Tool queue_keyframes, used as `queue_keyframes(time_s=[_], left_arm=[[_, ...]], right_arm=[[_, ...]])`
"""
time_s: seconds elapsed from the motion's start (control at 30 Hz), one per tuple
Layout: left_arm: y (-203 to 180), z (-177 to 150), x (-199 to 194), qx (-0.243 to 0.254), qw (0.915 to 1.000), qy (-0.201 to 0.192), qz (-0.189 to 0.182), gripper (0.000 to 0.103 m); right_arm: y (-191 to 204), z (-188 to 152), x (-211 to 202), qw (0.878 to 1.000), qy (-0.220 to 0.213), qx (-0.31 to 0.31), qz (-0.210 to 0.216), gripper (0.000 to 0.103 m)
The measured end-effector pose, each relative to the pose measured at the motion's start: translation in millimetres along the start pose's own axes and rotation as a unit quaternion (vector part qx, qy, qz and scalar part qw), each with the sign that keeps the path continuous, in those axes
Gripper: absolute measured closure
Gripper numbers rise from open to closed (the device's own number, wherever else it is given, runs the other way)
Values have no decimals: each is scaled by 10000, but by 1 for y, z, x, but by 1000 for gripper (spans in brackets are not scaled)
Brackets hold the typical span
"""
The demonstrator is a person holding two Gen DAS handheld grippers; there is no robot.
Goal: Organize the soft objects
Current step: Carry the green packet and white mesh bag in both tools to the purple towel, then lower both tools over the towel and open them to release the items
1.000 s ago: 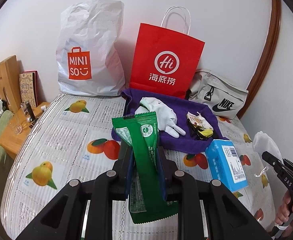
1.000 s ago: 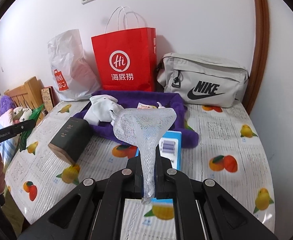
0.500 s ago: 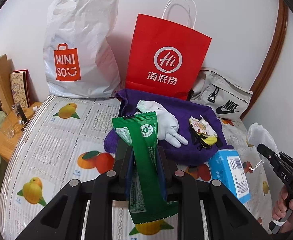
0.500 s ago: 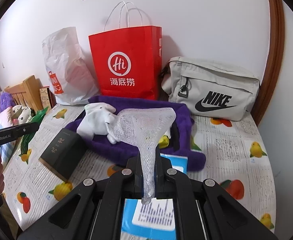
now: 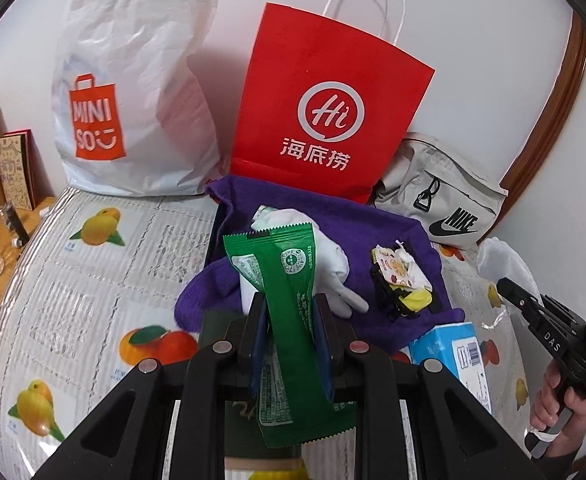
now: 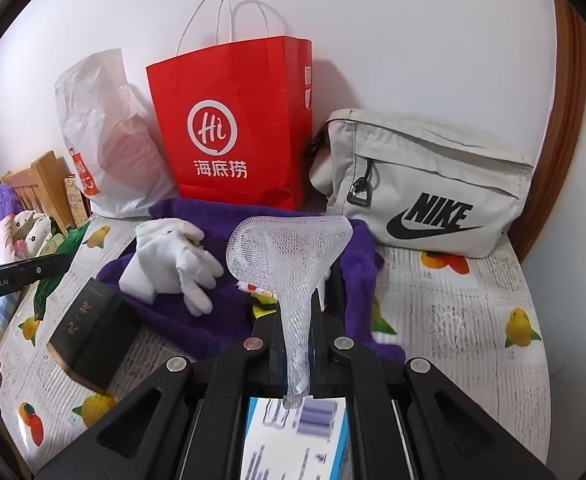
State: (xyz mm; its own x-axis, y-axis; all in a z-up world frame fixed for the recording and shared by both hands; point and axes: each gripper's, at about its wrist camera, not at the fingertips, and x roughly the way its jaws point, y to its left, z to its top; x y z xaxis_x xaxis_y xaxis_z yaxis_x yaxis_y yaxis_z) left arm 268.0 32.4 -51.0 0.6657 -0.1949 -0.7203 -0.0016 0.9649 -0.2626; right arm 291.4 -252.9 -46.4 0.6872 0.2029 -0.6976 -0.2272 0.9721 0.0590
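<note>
My left gripper (image 5: 289, 320) is shut on a green snack packet (image 5: 289, 312) and holds it upright above the table, just short of the purple cloth (image 5: 333, 216). My right gripper (image 6: 296, 332) is shut on a white foam net sleeve (image 6: 289, 256), held up over a blue box (image 6: 293, 436). On the purple cloth (image 6: 213, 320) lie a white glove (image 6: 177, 256) and a small patterned pouch (image 5: 399, 272). The right gripper also shows at the right edge of the left wrist view (image 5: 505, 286).
A red paper bag (image 5: 329, 108), a white Miniso plastic bag (image 5: 133, 92) and a grey Nike bag (image 6: 425, 184) stand against the back wall. A dark box (image 6: 89, 332) lies left of the cloth. The blue box (image 5: 457, 356) sits at the cloth's right corner.
Both grippers have moved forward toward the purple cloth and the bags, still holding the green packet and the net sleeve. The blue box now lies under the right gripper.
</note>
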Motion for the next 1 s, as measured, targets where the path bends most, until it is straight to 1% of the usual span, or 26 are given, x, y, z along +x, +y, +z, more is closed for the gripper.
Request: queue_keyframes(time_s=[0.2, 0.33, 0.47, 0.57, 0.73, 0.9, 1.0], left_arm=[[-4, 10, 17, 82, 9999, 89, 1, 81], [-3, 16, 27, 75, 9999, 135, 30, 81], [-4, 22, 38, 88, 9998, 169, 24, 81], [-3, 26, 44, 69, 9998, 188, 15, 81], [-1, 31, 55, 51, 9997, 220, -17, 81], [-1, 37, 63, 129, 9996, 239, -8, 81], [-3, 41, 67, 138, 9996, 237, -54, 80]], right_arm=[[-3, 11, 26, 10000, 85, -36, 25, 97], [-3, 19, 45, 9997, 147, -115, 123, 96], [-3, 28, 66, 9993, 249, -241, 100, 96], [-3, 33, 80, 9991, 320, -241, 159, 96], [-3, 37, 101, 9982, 490, -219, 278, 96], [-4, 35, 126, 9957, 794, -260, 410, 96], [-6, 35, 135, 9938, 928, -140, 599, 96]])
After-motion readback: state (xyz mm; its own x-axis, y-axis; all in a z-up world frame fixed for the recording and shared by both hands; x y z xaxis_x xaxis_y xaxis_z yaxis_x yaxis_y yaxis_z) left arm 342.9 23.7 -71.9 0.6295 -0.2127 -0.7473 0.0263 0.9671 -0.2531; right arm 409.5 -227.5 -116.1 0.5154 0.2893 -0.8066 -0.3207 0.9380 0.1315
